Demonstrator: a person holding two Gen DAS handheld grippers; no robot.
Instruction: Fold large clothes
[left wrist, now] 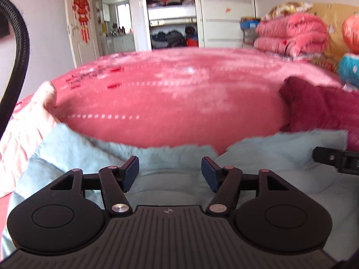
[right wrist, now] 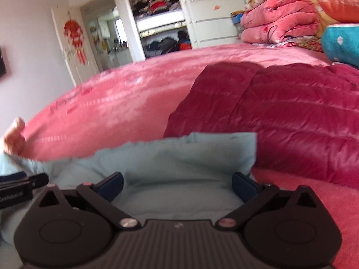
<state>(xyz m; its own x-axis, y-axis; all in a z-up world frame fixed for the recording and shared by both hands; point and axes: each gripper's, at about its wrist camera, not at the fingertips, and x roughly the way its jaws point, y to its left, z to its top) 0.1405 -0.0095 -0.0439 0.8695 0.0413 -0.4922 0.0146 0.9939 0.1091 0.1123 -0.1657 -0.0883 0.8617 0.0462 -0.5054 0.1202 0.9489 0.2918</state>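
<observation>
A light blue padded garment (left wrist: pixel 175 192) lies on the pink bed cover (left wrist: pixel 179 94) right under both grippers. My left gripper (left wrist: pixel 170 171) hovers over its near part, jaws apart, with no cloth pinched between the blue pads (left wrist: pixel 131 172). In the right wrist view the same light blue garment (right wrist: pixel 179 157) spreads between the wide-open fingers of my right gripper (right wrist: pixel 178 186); its right corner rises beside the right pad (right wrist: pixel 244 187). The right gripper's tip (left wrist: pixel 332 159) shows at the right edge of the left wrist view, and the left gripper (right wrist: pixel 22 186) at the left edge of the right wrist view.
A dark red puffer jacket (right wrist: pixel 280 116) lies on the bed to the right of the blue garment. A pale pink quilted garment (left wrist: pixel 22 130) sits at the left. Folded pink quilts (right wrist: pixel 280 22) and pillows are stacked at the far right. An open wardrobe (left wrist: pixel 170 11) stands behind the bed.
</observation>
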